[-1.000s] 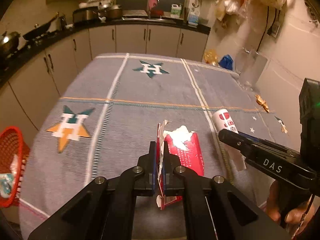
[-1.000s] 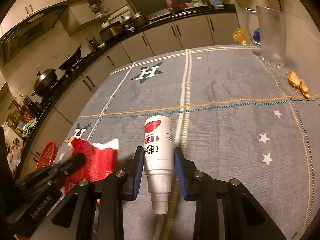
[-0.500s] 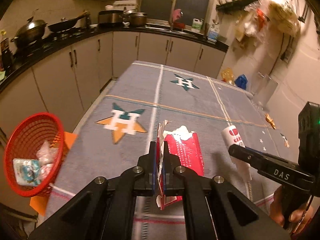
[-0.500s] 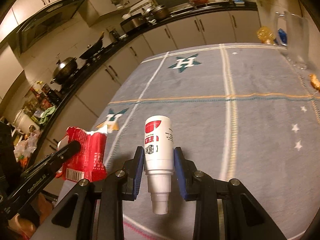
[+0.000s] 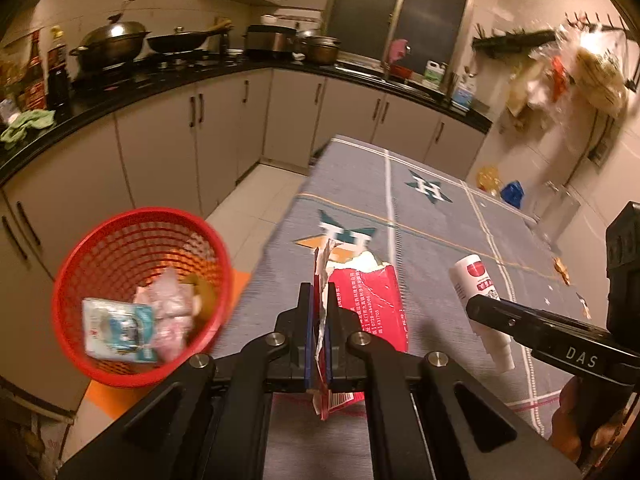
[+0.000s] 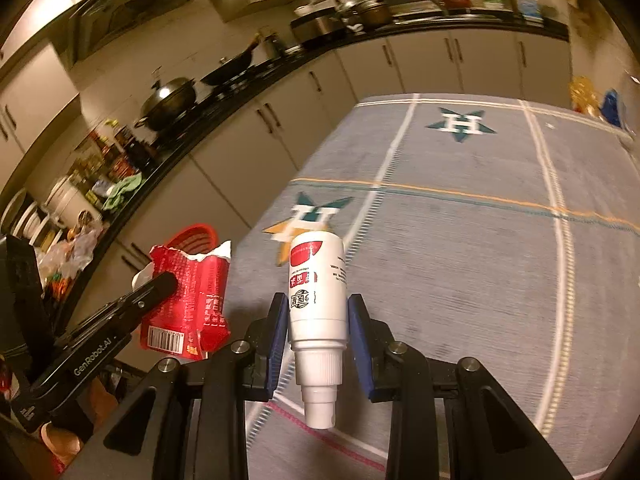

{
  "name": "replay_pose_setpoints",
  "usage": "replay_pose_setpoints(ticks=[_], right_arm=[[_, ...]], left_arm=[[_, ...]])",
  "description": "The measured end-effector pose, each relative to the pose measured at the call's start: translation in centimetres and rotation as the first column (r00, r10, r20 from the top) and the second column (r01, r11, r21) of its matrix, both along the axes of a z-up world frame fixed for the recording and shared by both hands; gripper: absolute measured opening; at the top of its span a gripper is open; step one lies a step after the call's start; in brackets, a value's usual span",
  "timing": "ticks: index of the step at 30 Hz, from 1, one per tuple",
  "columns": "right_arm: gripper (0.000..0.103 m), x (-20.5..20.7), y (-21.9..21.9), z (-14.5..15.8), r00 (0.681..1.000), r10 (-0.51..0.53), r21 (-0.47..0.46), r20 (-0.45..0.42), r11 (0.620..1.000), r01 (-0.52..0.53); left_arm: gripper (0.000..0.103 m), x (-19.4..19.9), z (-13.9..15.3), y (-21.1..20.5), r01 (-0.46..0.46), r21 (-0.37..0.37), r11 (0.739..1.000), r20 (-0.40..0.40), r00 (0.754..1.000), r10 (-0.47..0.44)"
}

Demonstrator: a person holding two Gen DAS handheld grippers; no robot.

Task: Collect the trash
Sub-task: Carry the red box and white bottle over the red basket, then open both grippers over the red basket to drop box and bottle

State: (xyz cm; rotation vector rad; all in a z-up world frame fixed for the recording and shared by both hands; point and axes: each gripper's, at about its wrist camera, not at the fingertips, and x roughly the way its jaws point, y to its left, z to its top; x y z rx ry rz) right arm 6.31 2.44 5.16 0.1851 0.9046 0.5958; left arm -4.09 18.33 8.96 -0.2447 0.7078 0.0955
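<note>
My left gripper [image 5: 318,340] is pinched flat on the torn red packet [image 5: 366,304]; my right gripper [image 6: 318,330], part open, clamps the white bottle [image 6: 318,284]. Over the last second I have swung both away from mid-table, and the red bin [image 5: 140,296] has come into full view, just left of the packet and below it. So the drop should be close. The bin's contents are blurred; in the right view the packet hides most of the bin.

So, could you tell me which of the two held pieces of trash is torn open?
The red wrapper in the left gripper: its top edge is ragged. The white bottle in the right gripper is intact.
</note>
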Motion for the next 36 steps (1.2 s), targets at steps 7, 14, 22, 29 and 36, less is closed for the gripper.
replay_pose_setpoints(ticks=[7,14,22,29,36], right_arm=[[0.033,-0.3,5.2,0.8,0.997,0.076,-0.021,0.016,0.997,-0.075],[0.033,-0.3,9.7,1.2,0.99,0.142,-0.015,0.012,0.99,-0.142],[0.033,0.1,14.4,1.3,0.977,0.211,-0.019,0.003,0.977,-0.211],[0.033,1.0,18.3,0.3,0.967,0.252,-0.029,-0.031,0.967,-0.253],[0.033,2.1,20.7,-0.9,0.963,0.262,-0.027,-0.068,0.964,-0.264]], left_arm=[[0.004,-1.0,-0.1,4.2,-0.059,-0.022,0.998,0.008,0.998,0.059],[0.004,-2.1,-0.2,9.3,-0.144,-0.036,0.989,0.012,0.989,0.145],[0.004,-2.4,-1.1,13.9,-0.224,-0.026,0.974,-0.009,0.974,0.224],[0.004,-1.9,-2.0,16.0,-0.252,-0.023,0.967,-0.03,0.967,0.251],[0.004,-1.5,-3.0,16.7,-0.256,-0.02,0.967,-0.048,0.966,0.254]])
